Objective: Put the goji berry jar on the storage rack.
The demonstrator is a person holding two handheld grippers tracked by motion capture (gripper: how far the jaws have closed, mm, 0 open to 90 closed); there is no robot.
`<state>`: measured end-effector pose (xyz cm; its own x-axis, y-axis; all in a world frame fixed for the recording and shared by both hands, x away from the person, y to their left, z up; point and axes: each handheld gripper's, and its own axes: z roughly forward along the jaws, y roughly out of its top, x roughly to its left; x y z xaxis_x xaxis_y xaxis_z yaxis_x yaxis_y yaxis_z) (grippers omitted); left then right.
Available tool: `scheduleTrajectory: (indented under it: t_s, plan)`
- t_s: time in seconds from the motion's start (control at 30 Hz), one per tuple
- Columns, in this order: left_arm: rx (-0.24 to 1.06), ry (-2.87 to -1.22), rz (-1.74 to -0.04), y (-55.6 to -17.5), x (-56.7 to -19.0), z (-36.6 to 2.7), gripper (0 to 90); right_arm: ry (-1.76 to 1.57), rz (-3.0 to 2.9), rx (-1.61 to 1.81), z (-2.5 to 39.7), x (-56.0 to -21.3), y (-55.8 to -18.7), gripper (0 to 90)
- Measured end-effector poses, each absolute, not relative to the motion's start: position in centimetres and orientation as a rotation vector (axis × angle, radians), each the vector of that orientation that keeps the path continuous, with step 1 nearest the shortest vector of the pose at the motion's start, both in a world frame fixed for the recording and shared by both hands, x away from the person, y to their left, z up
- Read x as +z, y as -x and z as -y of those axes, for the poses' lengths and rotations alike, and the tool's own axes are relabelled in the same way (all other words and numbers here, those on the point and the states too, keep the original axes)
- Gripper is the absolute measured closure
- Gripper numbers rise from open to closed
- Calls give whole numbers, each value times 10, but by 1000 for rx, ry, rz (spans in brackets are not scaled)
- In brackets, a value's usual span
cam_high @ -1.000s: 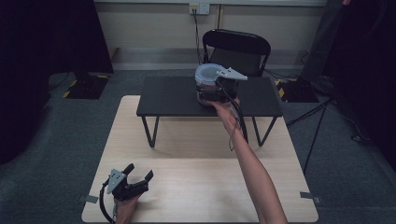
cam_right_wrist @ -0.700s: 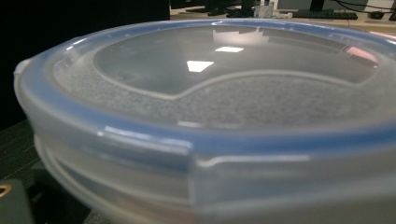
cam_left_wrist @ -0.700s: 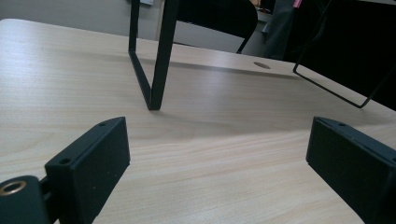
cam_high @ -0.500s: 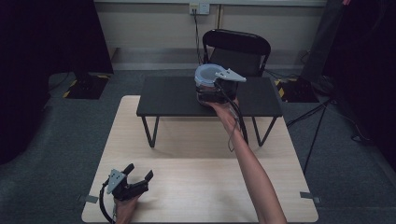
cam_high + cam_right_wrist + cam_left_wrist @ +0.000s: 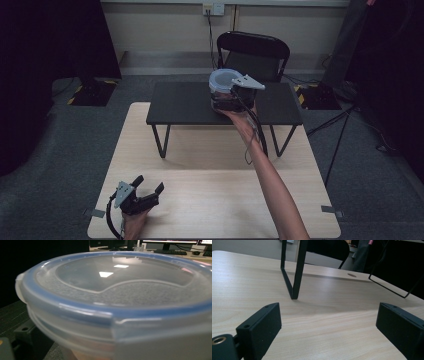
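Note:
A round translucent container [image 5: 223, 82] with a blue-rimmed lid stands on the low black table [image 5: 185, 102]. My right gripper [image 5: 226, 101] reaches it from the near side at full arm's length, one jaw on each side of its lower part. In the right gripper view the container [image 5: 117, 297] sits very close, and one black finger [image 5: 25, 332] stands wide beside its wall. The other finger is hidden. My left gripper [image 5: 149, 183] rests open on the wooden table [image 5: 215, 200] at the near left corner, with nothing between its fingers [image 5: 259, 327].
The black table's thin metal legs [image 5: 297, 270] stand on the wooden top ahead of the left gripper. A black folding chair [image 5: 255, 50] is behind the tables. A light stand [image 5: 340, 135] rises at the right, and dark curtains hang on both sides.
Almost nothing has changed. The right gripper has eased slightly at the container, which stays where it was. The left gripper has not moved.

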<state>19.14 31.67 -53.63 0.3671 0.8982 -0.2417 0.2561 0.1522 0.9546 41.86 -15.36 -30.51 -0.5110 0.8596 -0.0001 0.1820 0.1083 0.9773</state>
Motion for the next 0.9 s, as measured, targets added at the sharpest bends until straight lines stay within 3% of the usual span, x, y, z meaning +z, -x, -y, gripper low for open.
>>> scheduleTrajectory:
  t_s: [0.4, 0.63, 0.9]
  plan:
    - [649, -1377, -1147, -191, -536, -316, 52, -995, -1800, 1451, 161, -304, -415, 0]
    - [648, -1377, -1146, -191, -536, -317, 52, -978, -1750, 1514, 174, -331, -404, 0]
    - [648, -1375, -1145, -191, -537, -317, 52, -984, -1708, 1557, 199, -338, -383, 0]
